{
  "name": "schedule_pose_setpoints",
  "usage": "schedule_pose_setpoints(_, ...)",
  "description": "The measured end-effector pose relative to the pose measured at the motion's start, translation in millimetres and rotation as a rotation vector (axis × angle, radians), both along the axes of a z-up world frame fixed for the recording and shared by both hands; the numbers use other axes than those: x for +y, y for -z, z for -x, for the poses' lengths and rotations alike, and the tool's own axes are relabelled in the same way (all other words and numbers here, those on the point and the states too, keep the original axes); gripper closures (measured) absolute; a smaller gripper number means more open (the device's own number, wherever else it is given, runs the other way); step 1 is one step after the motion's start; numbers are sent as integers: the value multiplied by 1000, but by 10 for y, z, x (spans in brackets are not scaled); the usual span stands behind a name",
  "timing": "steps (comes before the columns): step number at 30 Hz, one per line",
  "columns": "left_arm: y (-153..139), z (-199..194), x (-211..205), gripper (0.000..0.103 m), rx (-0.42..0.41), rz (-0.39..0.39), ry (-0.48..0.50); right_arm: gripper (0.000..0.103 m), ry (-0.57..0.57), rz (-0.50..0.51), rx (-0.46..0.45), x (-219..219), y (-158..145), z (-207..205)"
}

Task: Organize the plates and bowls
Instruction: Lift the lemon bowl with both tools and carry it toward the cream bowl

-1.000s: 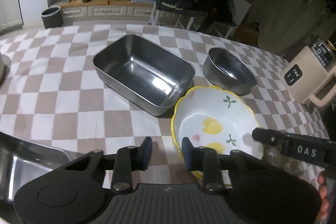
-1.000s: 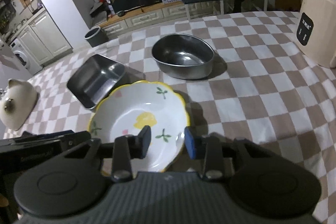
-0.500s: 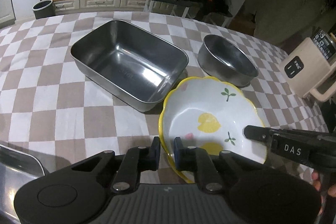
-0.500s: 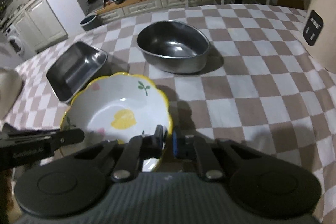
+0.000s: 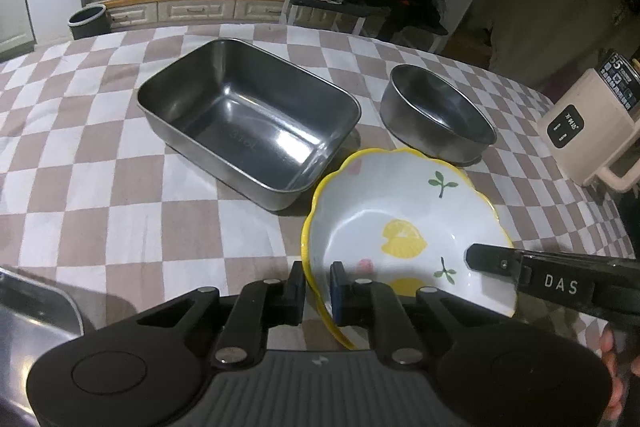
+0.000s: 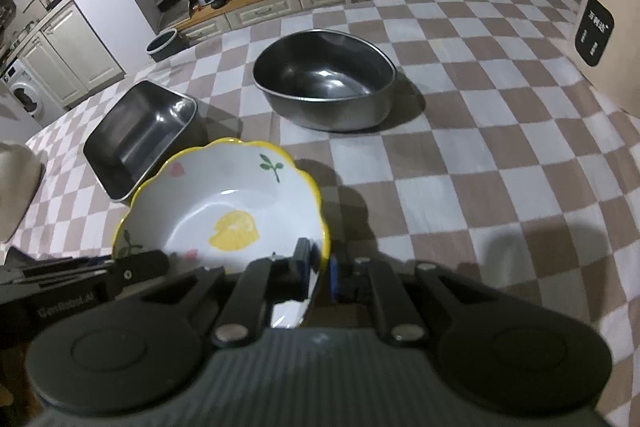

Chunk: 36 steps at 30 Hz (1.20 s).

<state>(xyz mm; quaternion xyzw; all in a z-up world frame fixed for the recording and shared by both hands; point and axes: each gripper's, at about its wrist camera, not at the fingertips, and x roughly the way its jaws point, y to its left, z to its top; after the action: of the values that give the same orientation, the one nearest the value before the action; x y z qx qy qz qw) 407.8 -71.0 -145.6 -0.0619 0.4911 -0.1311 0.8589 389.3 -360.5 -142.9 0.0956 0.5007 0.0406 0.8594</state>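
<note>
I have the flowered bowl (image 5: pixel 404 215) pinched from both sides. My left gripper (image 5: pixel 317 285) is clenched on its yellow rim at the near left edge, one finger outside the wall and one inside. My right gripper (image 6: pixel 318 269) is clamped on the rim at the near right edge in the same way. Seen from the left wrist, the bowl sits on the checked tablecloth (image 5: pixel 120 195) just in front of the steel tray (image 5: pixel 248 123), its rim close to the tray's near corner; I cannot tell whether they touch. The round steel bowl (image 5: pixel 436 119) stands just behind the flowered bowl, to the right of the tray. A beige appliance (image 5: pixel 588 131) stands farther right of that.
</note>
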Motion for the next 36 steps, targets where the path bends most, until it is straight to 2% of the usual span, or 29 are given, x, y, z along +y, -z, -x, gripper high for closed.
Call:
schedule_pose_setpoints(10,-228,234,-5,90,-27,-18,22,92,-9,-10,-37,-13,-227,215)
schedule_pose_setpoints(16,-503,464,54,90,-76,19,10,92,-10,-41,-77,-64,-439,443)
schedule_pose_setpoints(28,-1034,1074,214,90,-180,48,-22,92,-16,-104,-191,-41,-920,978)
schedule_pose_setpoints(36,-1154,1477,332,90,-209,22,-43,92,-30,-107,-230,101,-1052,1283)
